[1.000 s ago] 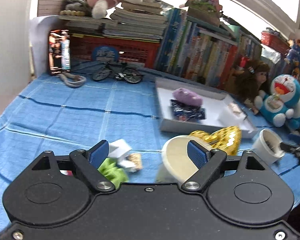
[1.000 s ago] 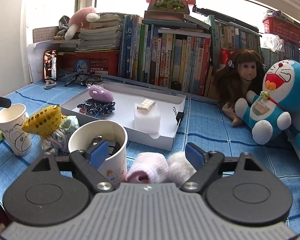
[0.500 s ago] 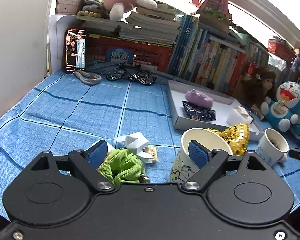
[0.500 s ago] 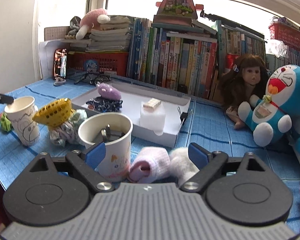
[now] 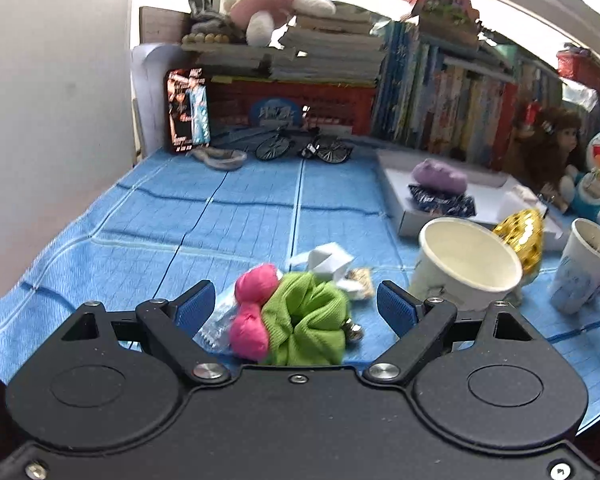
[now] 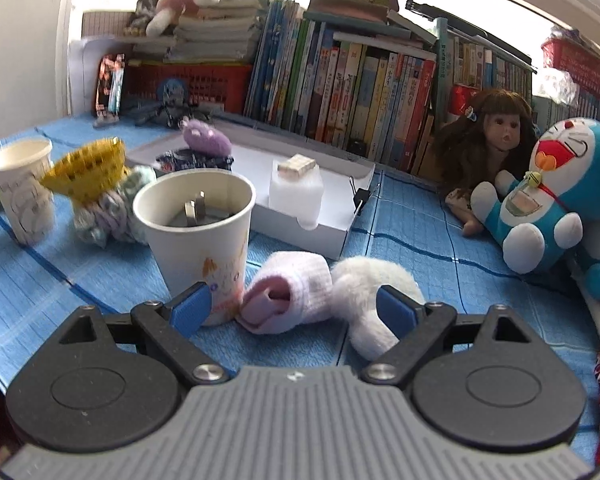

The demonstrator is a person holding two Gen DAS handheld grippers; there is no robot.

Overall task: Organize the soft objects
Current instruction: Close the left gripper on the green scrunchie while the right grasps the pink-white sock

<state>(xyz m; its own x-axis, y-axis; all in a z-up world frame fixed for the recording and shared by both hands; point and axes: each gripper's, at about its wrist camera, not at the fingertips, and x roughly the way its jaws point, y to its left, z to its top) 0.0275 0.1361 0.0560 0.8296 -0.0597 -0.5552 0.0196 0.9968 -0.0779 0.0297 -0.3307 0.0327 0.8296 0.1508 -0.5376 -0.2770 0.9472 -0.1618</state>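
both claws stand wide and hold nothing: the left gripper [image 5: 296, 306] frames the green scrunchie [image 5: 306, 320] and the right gripper [image 6: 296, 306] frames the pink sock [image 6: 288, 290], both lying near the front edge of the blue cloth [image 5: 228, 224].

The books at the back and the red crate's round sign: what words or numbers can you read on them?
None reads clearly.
Book spines: printed, but too small and blurred.
Round blue sign on the red crate: white characters, blurred.
Picture card: blurred.
Paper cup: drawings only, no words.
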